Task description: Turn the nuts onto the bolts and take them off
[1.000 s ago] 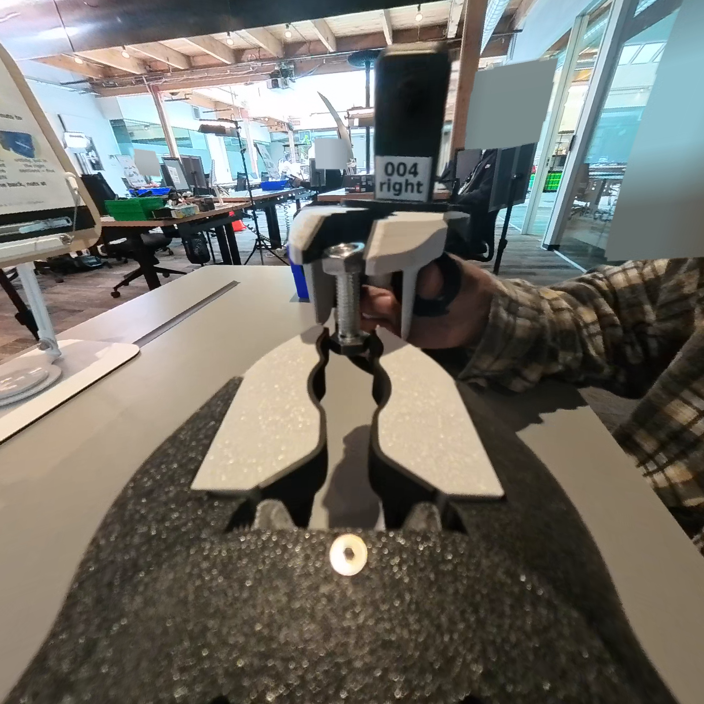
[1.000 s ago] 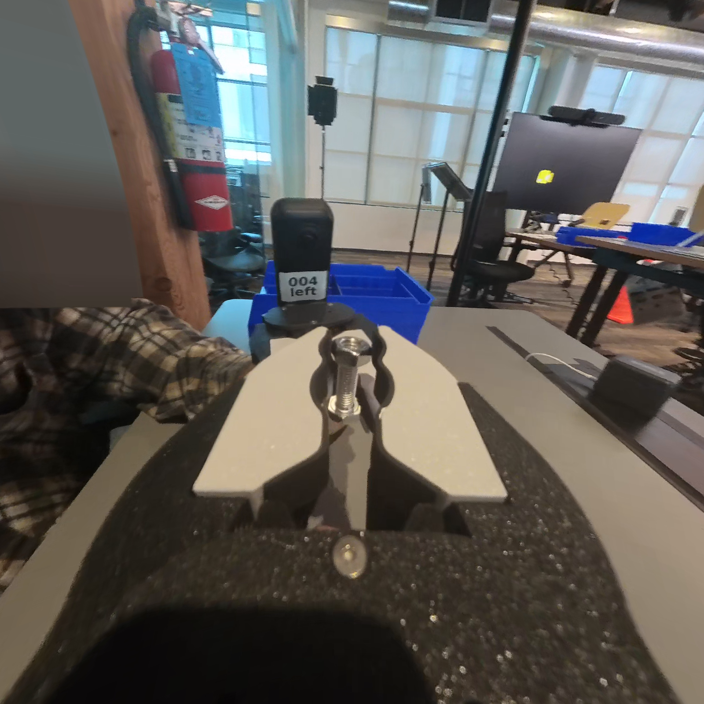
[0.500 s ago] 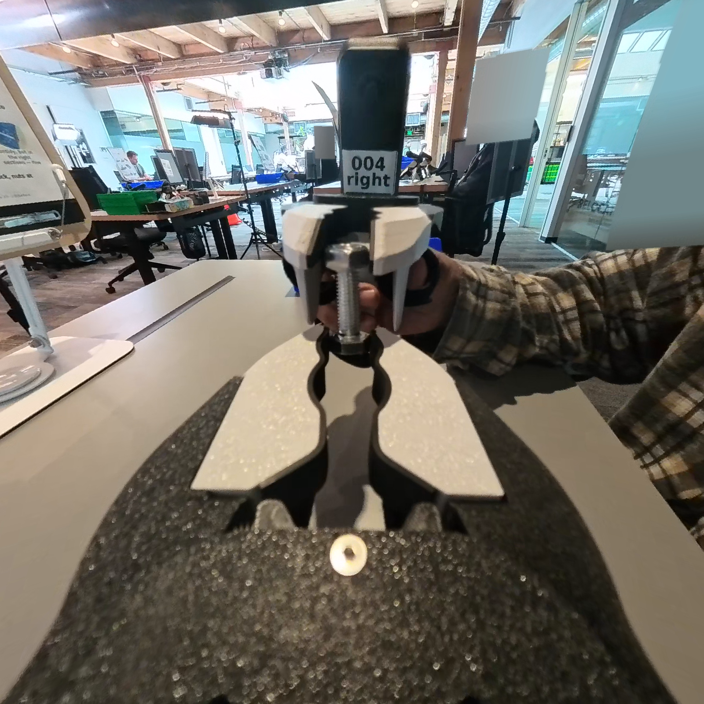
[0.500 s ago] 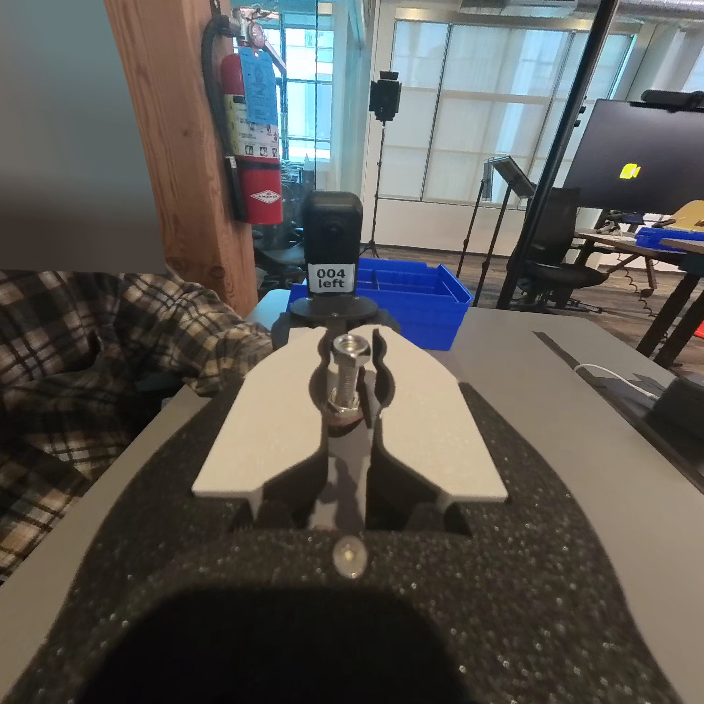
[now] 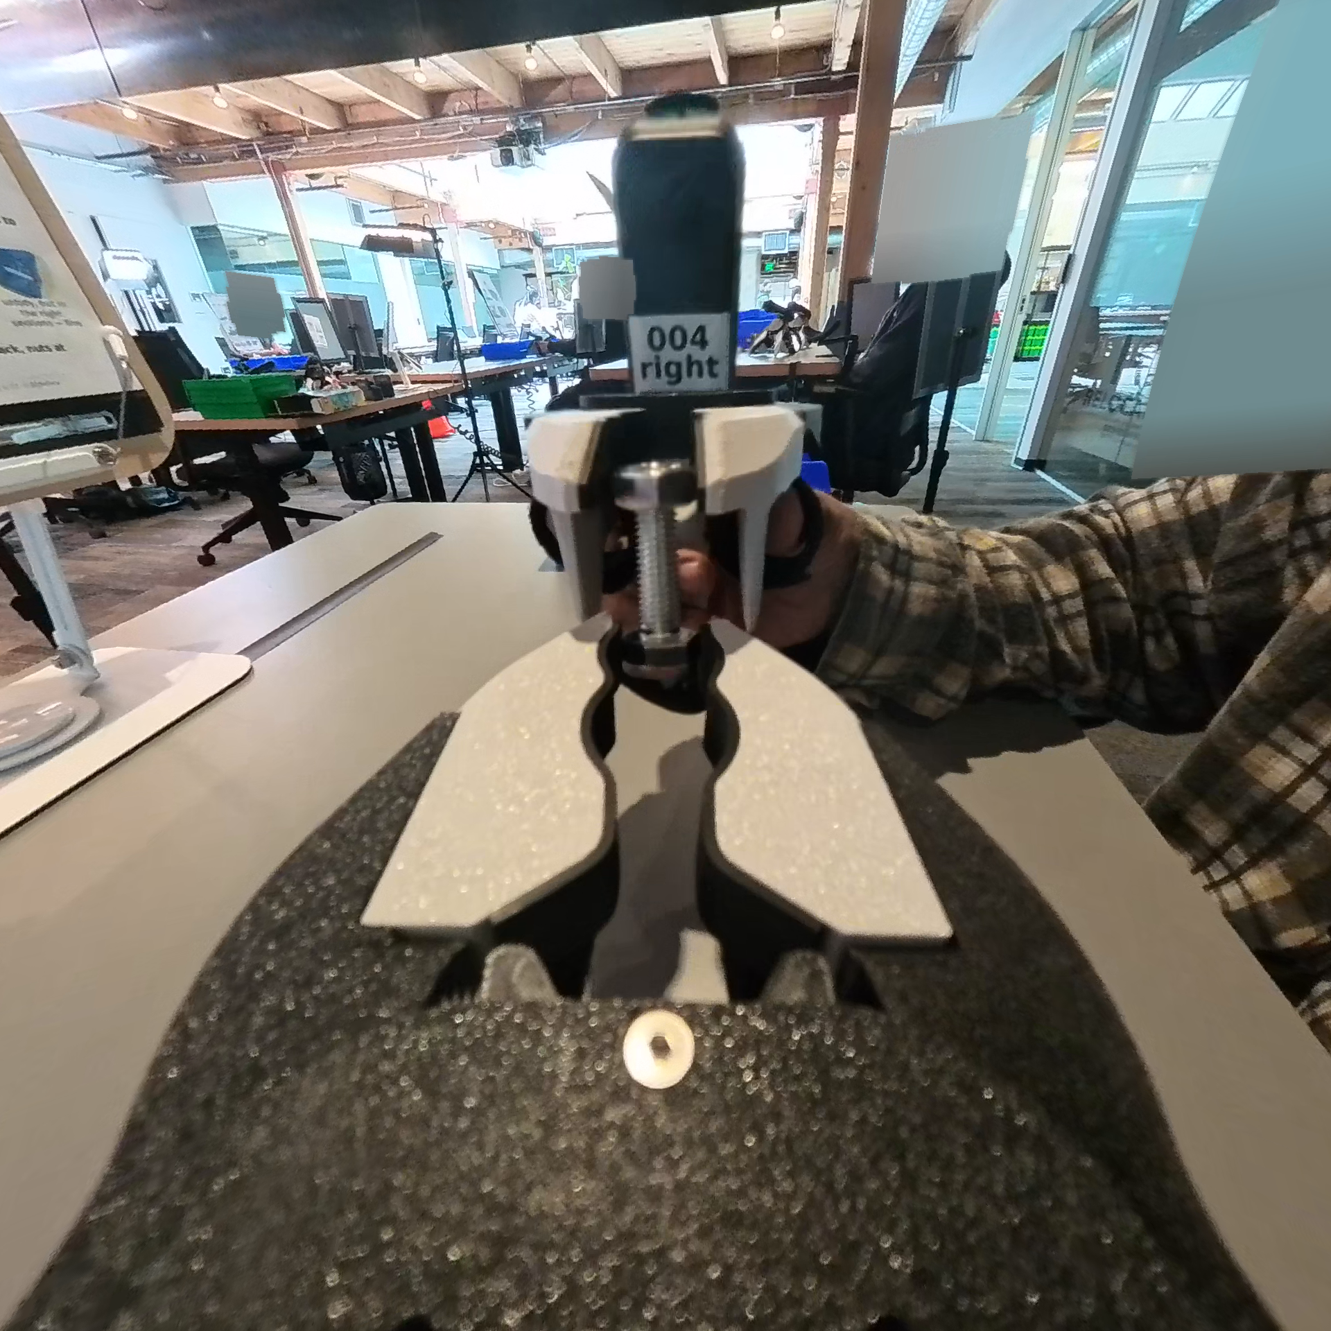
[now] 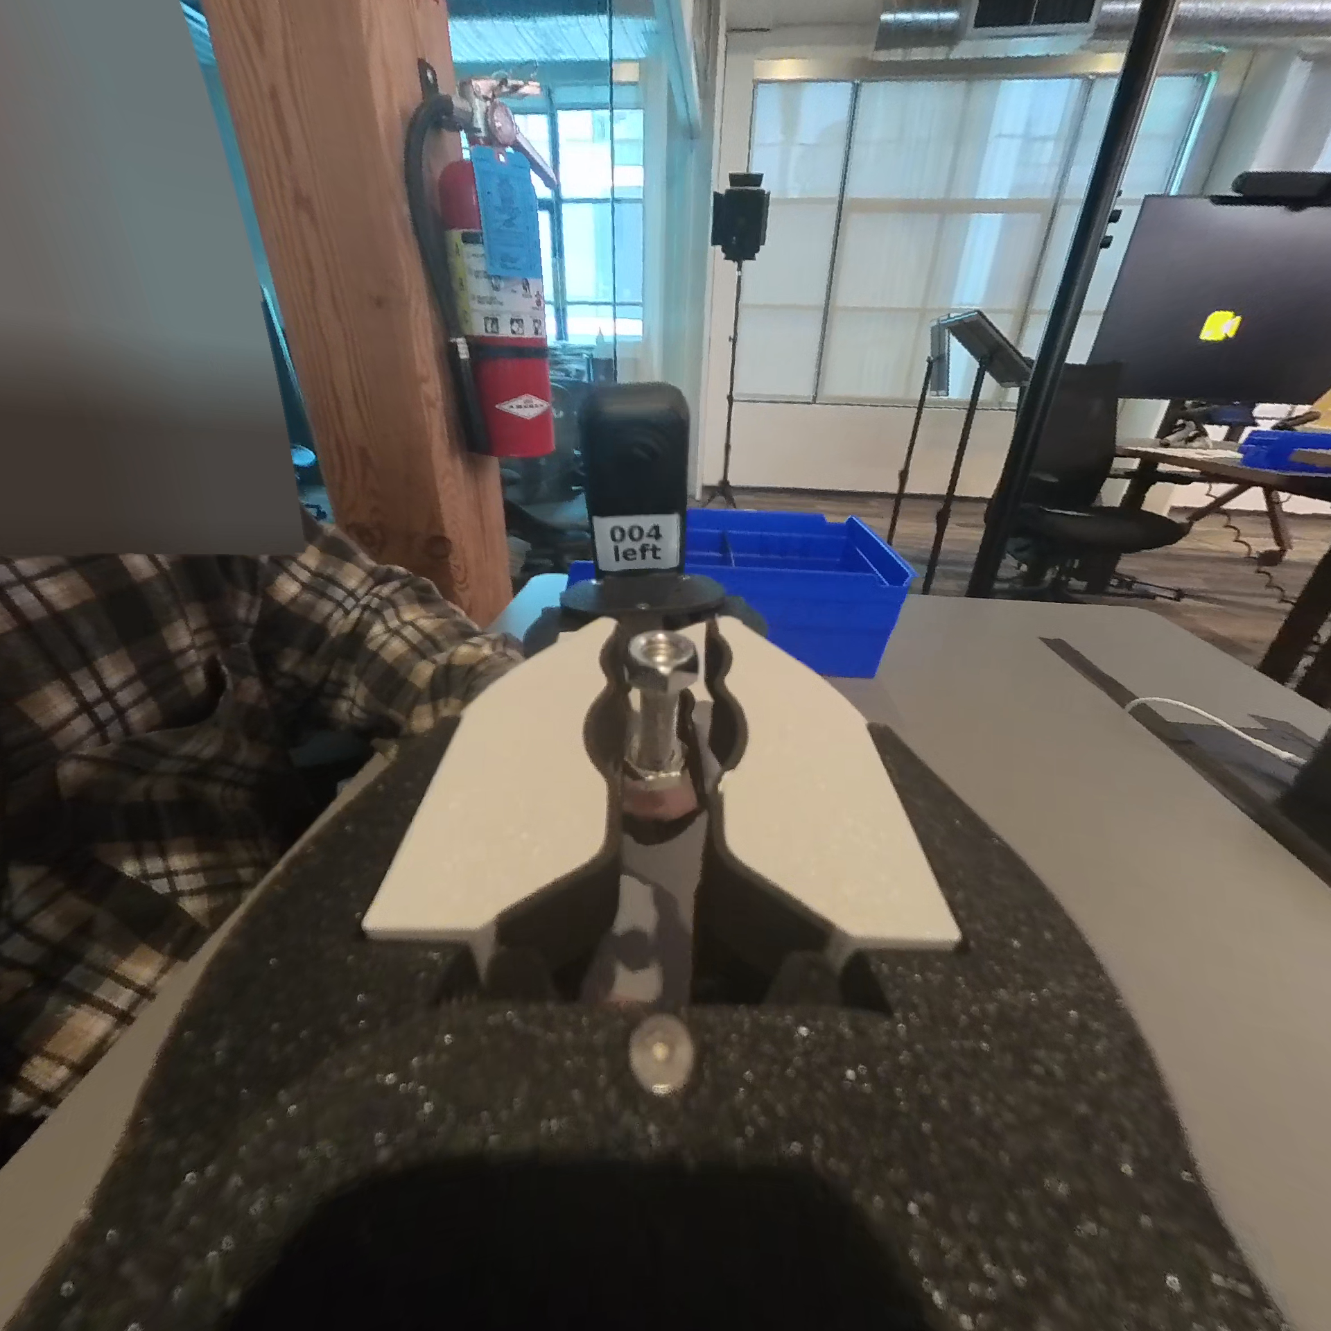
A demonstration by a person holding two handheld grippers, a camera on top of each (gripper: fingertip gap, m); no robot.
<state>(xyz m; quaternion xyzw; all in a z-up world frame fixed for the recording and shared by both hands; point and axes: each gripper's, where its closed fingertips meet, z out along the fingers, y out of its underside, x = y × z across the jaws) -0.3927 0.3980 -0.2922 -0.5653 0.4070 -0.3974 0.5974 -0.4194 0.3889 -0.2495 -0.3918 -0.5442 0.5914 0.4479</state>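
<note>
The left gripper [image 5: 659, 666] faces the right gripper [image 5: 662, 497] above a grey table [image 5: 180, 828]. At the far left of the left wrist view a white stand base [image 5: 108, 677] rests on the table, with a tilted board above it. At the middle, the left gripper's white fingertips [image 5: 569, 670] close on a hex nut [image 5: 661, 647] at the threaded end of a silver bolt [image 5: 655, 558]. The bolt runs from there up to its round head, which is pinched between the right gripper's white fingertips [image 5: 576, 461]. A black camera block [image 5: 678, 238] with a white label stands on top of that gripper. To the right, a hand [image 5: 799, 576] in a plaid sleeve [image 5: 1080, 605] holds the right gripper.

In the right wrist view the plaid sleeve [image 6: 180, 684] fills the left side, with a wooden post [image 6: 338, 288] and a red fire extinguisher [image 6: 504, 324] behind it. At the middle, the right gripper [image 6: 659, 774] clamps the bolt head, and the bolt [image 6: 652, 727] points away from the camera. The nut [image 6: 660, 664] sits at its far end, with the bolt's tip about level with the nut's outer face. The left gripper [image 6: 659, 634] meets the nut from behind, though its contact is partly hidden here. Just right of it stands a blue bin [image 6: 807, 583] at the table's far edge, and a dark monitor [image 6: 1224, 302] is farther right.
</note>
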